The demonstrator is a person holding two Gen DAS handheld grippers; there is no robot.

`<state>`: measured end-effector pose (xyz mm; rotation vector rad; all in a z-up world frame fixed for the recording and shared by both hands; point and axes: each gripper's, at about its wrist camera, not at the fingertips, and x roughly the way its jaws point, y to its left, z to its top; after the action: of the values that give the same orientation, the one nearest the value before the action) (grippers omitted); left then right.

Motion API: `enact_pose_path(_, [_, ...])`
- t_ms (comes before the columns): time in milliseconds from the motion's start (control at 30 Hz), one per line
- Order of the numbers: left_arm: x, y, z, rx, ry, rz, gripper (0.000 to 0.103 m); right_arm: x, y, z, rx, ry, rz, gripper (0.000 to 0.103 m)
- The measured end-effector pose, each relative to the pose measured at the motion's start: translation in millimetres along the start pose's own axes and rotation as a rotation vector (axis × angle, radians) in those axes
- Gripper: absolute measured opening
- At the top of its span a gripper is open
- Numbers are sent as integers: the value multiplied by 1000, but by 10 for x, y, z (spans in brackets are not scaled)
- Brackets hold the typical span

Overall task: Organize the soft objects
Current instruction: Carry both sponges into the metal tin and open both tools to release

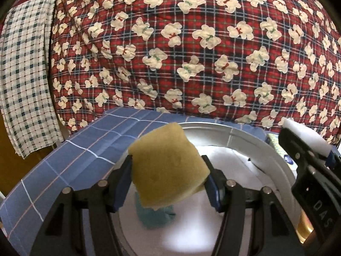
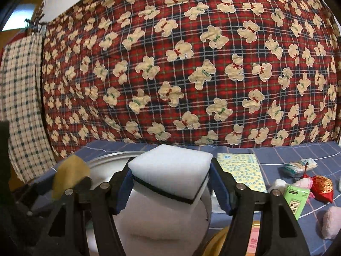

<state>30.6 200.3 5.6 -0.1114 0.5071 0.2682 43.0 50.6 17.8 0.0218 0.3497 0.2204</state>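
1. Left wrist view: left claw pinched on the yellow sponge, held tilted, clear above the round basin.
2. Basin interior directly below and ahead of the claw; a teal cloth already lying inside, under the sponge.
3. Right claw seen at the right edge, just beside the basin rim, carrying the white sponge.
4. Right wrist view: right claw clamped on the white sponge, long axis running across the fingers.
5. Basin below and slightly left; left claw judged nearer its centre.
6. Blue checked bench to the right, carrying a pink fluffy item and small packets.
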Motion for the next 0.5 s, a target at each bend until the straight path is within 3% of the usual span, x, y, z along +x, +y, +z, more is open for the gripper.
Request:
enact_pose_path(267, [59,77,-44,14,27,49,61,70,54,-60,-43,35,9,69])
enact_pose_path(500, [88,60,-82,26,39,48,61,135,43,-91,-22,77,28,69])
